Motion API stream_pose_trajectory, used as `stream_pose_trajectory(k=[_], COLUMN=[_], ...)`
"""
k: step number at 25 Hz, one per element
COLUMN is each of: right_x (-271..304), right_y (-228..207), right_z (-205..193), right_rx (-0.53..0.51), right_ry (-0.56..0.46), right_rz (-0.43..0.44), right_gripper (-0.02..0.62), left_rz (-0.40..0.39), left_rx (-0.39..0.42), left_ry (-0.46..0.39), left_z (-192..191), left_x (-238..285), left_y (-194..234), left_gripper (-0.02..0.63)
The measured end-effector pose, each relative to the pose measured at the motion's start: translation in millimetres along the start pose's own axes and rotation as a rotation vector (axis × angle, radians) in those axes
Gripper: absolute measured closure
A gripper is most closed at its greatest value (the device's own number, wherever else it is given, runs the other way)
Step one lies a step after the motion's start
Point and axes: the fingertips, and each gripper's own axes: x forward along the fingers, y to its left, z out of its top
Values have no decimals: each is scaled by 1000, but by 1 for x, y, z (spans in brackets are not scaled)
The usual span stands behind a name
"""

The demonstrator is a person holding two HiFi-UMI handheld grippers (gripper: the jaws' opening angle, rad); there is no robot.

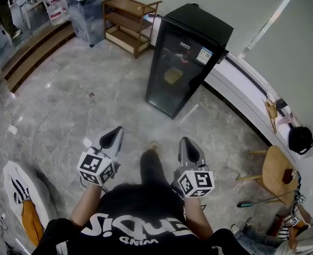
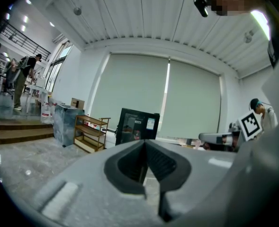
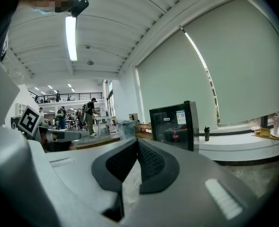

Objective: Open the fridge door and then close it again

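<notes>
The fridge (image 1: 185,62), a small black cabinet with a glass door (image 1: 173,73), stood shut on the marble floor (image 1: 92,105). Its back was near a low white ledge (image 1: 241,97), and a wooden shelf rack (image 1: 129,23) stood to its left. Both tools were well short of it. The left tool (image 1: 112,134) and the right tool (image 1: 189,145) were held side by side at waist level. Each had its jaws pressed together with nothing between them, and both pointed toward the fridge.

The door looked stiff and fairly heavy, and its seal would probably resist the first pull. The smooth glass would offer no hold, so the grip likely belonged on the door's free edge or a recessed handle. No view showed which side that was. A gentle swing back seemed wise for the glass.
</notes>
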Motion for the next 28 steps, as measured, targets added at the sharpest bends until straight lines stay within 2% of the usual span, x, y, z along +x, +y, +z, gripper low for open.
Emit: stream_pose_trajectory(k=[7,17,28], right_x=[60,169,260], right_y=[-35,-90,-166], right_z=[14,61,94], right_rx=[2,-12,-18], right_ry=[10,32,45], right_rz=[0,31,35], right_gripper=[597,597,597], left_rz=[-21,3,-13], left_rx=[-2,-32,-41], left_ry=[-18,-24,-51], left_z=[25,70,104], left_x=[69,176,293], left_y=[27,76,103], left_gripper=[606,606,606])
